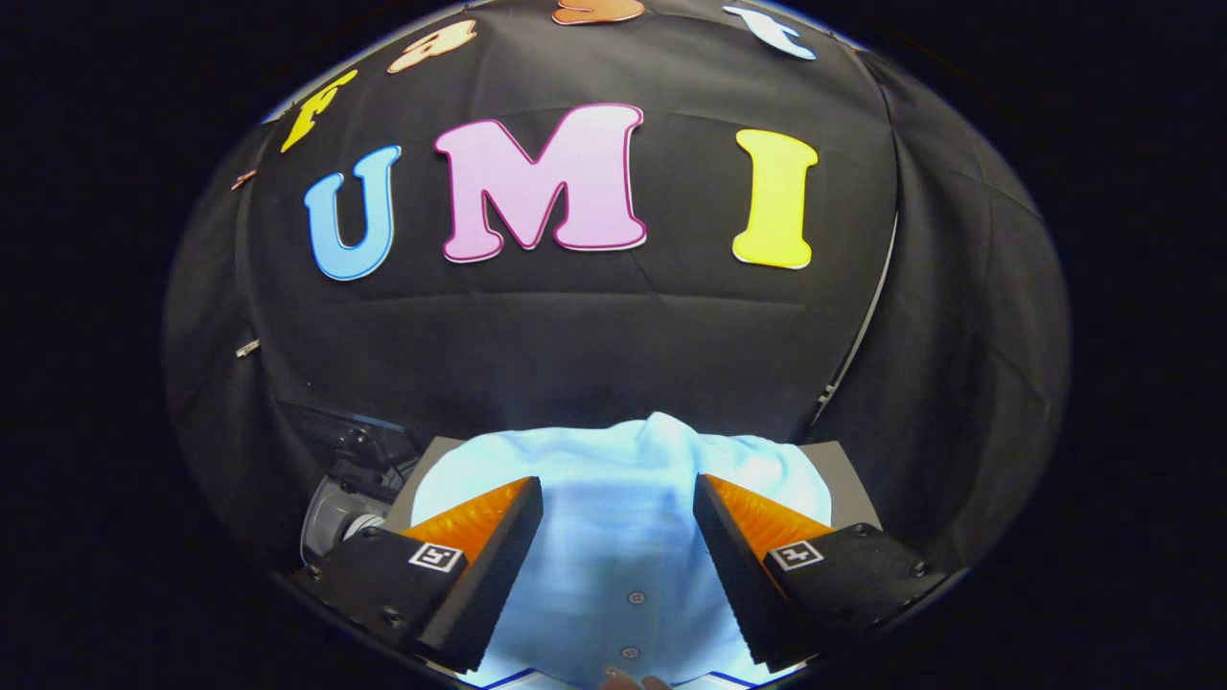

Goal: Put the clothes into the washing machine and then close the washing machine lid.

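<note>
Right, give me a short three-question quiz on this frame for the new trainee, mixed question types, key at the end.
1. True or false: the gripper is shut tight with its fingers pressed together.
2. Multiple choice: what lies between the fingers? A) a dark towel B) a pale blue buttoned shirt C) a shoe
3. Short answer: what grey and dark thing sits beside the shirt, beyond the left finger?

Key
1. False: the fingers stand apart, with the shirt showing in the gap; whether they touch it cannot be told.
2. B: light cloth with small buttons down its front, lying on a grey surface.
3. Part of a machine, likely the washing machine; too little shows to be sure.
</note>
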### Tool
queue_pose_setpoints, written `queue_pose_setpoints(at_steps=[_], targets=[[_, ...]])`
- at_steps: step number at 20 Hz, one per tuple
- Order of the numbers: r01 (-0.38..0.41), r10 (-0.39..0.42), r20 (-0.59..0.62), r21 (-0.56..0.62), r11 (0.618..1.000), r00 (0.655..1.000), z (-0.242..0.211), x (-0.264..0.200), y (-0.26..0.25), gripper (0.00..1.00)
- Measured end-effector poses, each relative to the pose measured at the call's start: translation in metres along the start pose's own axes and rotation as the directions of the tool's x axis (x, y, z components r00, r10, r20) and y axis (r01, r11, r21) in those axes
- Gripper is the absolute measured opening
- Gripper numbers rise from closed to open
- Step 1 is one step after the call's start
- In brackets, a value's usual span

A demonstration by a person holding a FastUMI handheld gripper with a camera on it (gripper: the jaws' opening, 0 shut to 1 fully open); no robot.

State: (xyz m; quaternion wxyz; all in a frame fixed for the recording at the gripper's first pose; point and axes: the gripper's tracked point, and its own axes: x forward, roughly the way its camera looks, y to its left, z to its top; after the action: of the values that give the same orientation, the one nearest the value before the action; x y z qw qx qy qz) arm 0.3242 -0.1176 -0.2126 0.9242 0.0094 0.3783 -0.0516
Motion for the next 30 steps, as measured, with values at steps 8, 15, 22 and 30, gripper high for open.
queue_pose_setpoints(at_steps=[8,15,22,30], targets=[[0.023,-0.022,-0.129,0.003,1.000,0.991,-0.035,0.023,-0.006,1.00],[-0.070,0.064,-0.146,-0.033,0.997,0.987,-0.036,0.028,0.003,0.71],[-0.142,0.156,-0.129,0.112,0.983,0.979,-0.034,0.022,0.000,0.06],[-0.205,0.204,0.013,0.121,0.971,0.979,0.005,-0.040,0.015,0.06]])
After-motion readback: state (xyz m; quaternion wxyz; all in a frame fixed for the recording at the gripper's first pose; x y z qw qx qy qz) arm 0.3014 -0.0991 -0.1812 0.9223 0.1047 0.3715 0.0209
